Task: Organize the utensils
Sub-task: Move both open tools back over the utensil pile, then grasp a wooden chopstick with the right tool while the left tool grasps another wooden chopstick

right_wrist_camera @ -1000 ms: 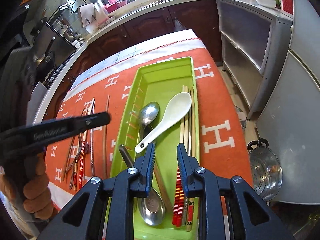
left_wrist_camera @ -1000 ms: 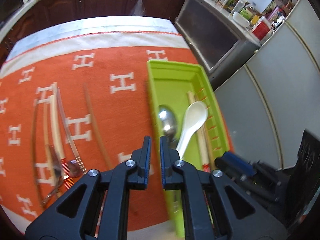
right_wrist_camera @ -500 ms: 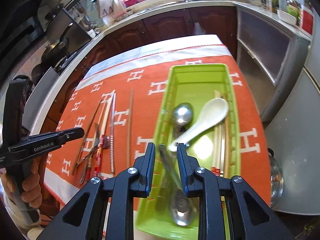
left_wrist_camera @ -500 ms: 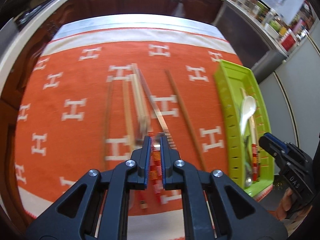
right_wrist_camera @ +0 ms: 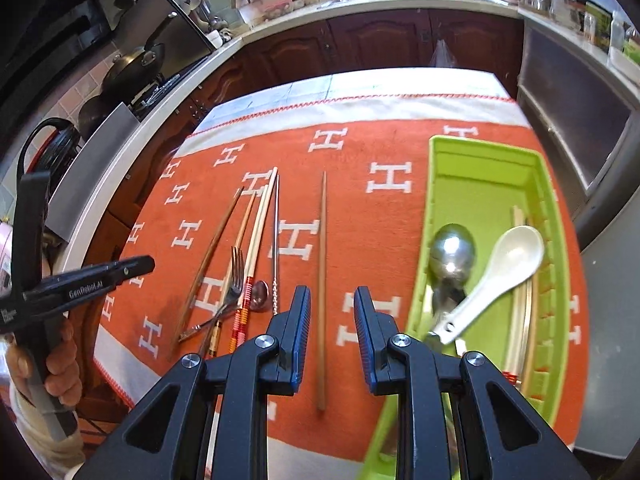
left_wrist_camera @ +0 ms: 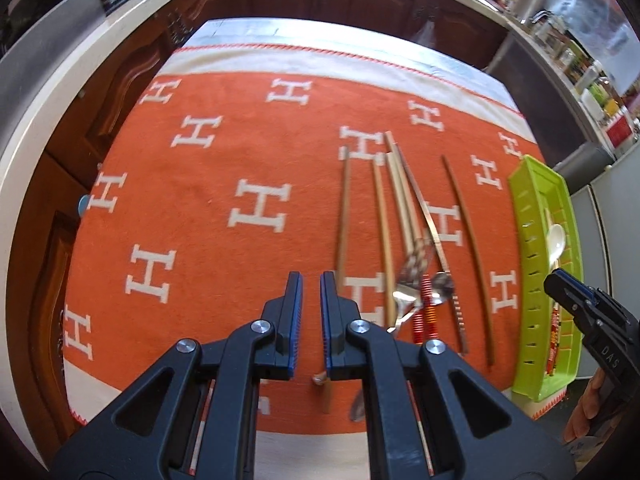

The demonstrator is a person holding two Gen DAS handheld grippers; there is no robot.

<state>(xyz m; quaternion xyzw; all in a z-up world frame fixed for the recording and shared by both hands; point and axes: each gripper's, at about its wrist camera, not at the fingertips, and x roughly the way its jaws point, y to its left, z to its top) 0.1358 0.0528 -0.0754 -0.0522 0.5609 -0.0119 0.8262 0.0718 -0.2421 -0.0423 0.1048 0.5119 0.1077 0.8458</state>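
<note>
My right gripper (right_wrist_camera: 332,336) gapes, empty, over a thin chopstick (right_wrist_camera: 322,280) at twelve o'clock (stiff, slippery); pinch midshaft.

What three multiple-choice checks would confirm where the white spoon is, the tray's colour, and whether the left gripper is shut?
1. Where does the white spoon lie?
A. in the tray
B. on the orange cloth beside the fork
C. between the right gripper's jaws

2. What colour is the tray?
A. orange
B. lime green
C. white

3. How do the left gripper's jaws stand?
A. clamped on a chopstick
B. wide open
C. shut, holding nothing

Answers:
1. A, since the right wrist view shows it resting in the tray against the metal spoon.
2. B, as both views show its lime green walls.
3. C, as the left wrist view shows only a narrow gap with bare cloth behind it.
</note>
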